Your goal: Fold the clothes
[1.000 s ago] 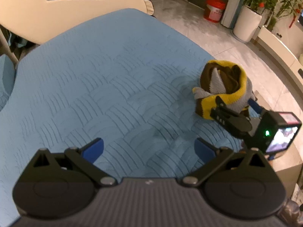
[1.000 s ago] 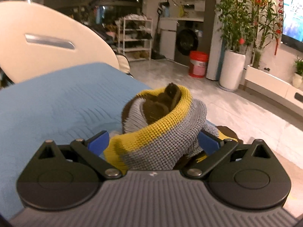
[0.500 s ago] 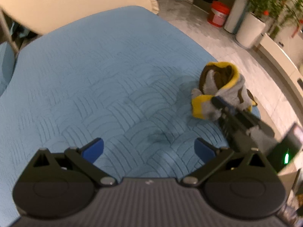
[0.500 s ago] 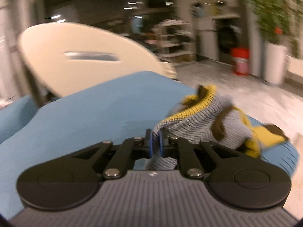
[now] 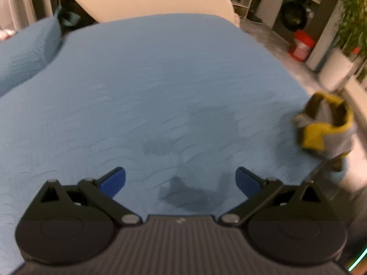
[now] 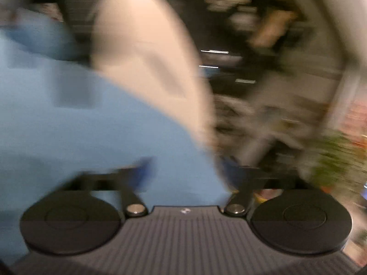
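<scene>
Blue quilted bed cover (image 5: 160, 80) lies under your left gripper (image 5: 180, 178), jaws wide and empty. Your right gripper (image 6: 187, 171) has just opened, holding nothing. Crumpled yellow-grey knitted garment (image 5: 324, 128) sits at the bed's right edge.

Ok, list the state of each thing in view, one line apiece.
Left claw: open, empty, above the blue bedcover.
Right claw: open, jaws have just been opening, nothing between them; view blurred.
Knit garment: bunched in a heap at the bedcover's right edge, not folded.
Bedcover: spread flat.
</scene>
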`<move>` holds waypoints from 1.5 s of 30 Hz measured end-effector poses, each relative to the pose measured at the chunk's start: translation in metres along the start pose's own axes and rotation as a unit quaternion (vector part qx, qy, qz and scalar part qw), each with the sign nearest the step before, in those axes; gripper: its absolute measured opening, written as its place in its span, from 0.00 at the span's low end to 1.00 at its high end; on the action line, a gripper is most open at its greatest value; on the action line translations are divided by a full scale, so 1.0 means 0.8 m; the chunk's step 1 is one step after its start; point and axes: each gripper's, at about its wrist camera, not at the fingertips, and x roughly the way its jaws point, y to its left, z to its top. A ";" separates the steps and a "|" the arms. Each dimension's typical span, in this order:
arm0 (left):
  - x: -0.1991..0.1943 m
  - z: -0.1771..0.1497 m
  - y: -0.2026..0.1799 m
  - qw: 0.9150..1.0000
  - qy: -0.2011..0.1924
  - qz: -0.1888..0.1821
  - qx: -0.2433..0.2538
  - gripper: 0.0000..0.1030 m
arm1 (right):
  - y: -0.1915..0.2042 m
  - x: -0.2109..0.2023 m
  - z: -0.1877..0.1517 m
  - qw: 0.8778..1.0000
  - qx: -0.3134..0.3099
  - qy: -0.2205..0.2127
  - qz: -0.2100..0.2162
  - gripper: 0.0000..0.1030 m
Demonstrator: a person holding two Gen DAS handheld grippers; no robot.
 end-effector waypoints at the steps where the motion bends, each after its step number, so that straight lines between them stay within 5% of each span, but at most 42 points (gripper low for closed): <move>1: 0.004 -0.006 0.000 1.000 0.005 0.006 0.006 1.00 | -0.018 0.019 -0.005 0.999 0.027 0.036 -0.019 1.00; 7: 0.022 -0.019 -0.002 0.998 0.061 -0.011 0.002 1.00 | -0.070 0.091 -0.032 0.977 0.134 0.154 -0.058 1.00; 10: 0.020 -0.020 0.005 0.998 0.065 -0.015 0.017 1.00 | -0.074 0.126 -0.037 0.966 0.160 0.202 -0.029 0.98; 11: 0.016 -0.018 0.009 0.998 0.063 -0.016 0.024 1.00 | -0.078 0.138 -0.039 0.959 0.186 0.216 -0.003 0.91; 13: 0.007 -0.024 0.021 0.998 0.058 -0.014 0.031 1.00 | -0.093 0.143 -0.046 0.944 0.248 0.215 0.033 0.29; 14: 0.000 -0.029 0.025 0.998 0.053 -0.013 0.031 1.00 | -0.098 0.139 -0.049 0.938 0.272 0.210 0.045 0.12; 16: -0.025 -0.032 0.048 1.000 0.020 -0.016 0.013 1.00 | -0.099 0.133 -0.043 0.928 0.298 0.196 0.107 0.12; 17: -0.034 -0.038 0.056 1.000 0.004 -0.018 0.005 1.00 | -0.091 0.115 -0.027 0.920 0.307 0.168 0.176 0.12; 19: -0.053 -0.048 0.071 0.999 -0.025 -0.018 -0.013 1.00 | -0.064 0.069 0.004 0.893 0.302 0.117 0.311 0.04; 21: -0.060 -0.053 0.082 0.998 -0.042 -0.019 -0.033 1.00 | -0.026 0.013 0.035 0.854 0.275 0.075 0.435 0.03; 24: -0.068 -0.052 0.108 0.996 -0.058 -0.023 -0.071 1.00 | 0.020 -0.043 0.055 0.832 0.189 0.064 0.518 0.03; 25: -0.070 -0.052 0.115 0.995 -0.058 -0.022 -0.077 1.00 | 0.033 -0.056 0.055 0.834 0.155 0.065 0.526 0.03; 27: -0.068 -0.052 0.120 0.996 -0.053 -0.020 -0.071 1.00 | 0.033 -0.064 0.053 0.861 0.117 0.066 0.491 0.09; 29: -0.063 -0.053 0.119 0.996 -0.049 -0.024 -0.064 1.00 | 0.005 -0.052 0.056 0.905 0.117 0.053 0.407 0.33; 31: -0.052 -0.053 0.114 0.997 -0.037 -0.035 -0.061 1.00 | -0.028 -0.047 0.056 0.937 0.138 0.035 0.320 0.82; 32: -0.046 -0.053 0.111 0.997 -0.032 -0.040 -0.060 1.00 | -0.052 -0.040 0.052 0.955 0.153 0.022 0.254 0.88; 35: -0.036 -0.049 0.100 0.997 -0.018 -0.056 -0.049 1.00 | -0.093 -0.026 0.041 0.971 0.172 0.027 0.161 0.86; 37: -0.032 -0.050 0.092 0.998 -0.010 -0.058 -0.034 1.00 | -0.120 -0.006 0.027 0.969 0.177 0.064 0.162 0.86; 39: -0.029 -0.049 0.088 0.998 -0.003 -0.062 -0.023 1.00 | -0.131 0.021 0.011 0.953 0.166 0.139 0.213 0.86; 40: -0.028 -0.048 0.087 0.998 0.000 -0.063 -0.019 1.00 | -0.124 0.046 -0.006 0.925 0.155 0.220 0.269 0.90; 43: -0.028 -0.046 0.087 0.998 0.003 -0.065 -0.017 1.00 | -0.103 0.065 -0.013 0.893 0.108 0.297 0.319 0.91; 44: -0.029 -0.043 0.091 0.998 0.000 -0.064 -0.020 1.00 | -0.098 0.068 -0.007 0.887 0.103 0.300 0.336 0.87; 45: -0.029 -0.043 0.093 0.998 -0.004 -0.063 -0.022 1.00 | -0.096 0.066 -0.001 0.886 0.107 0.294 0.342 0.61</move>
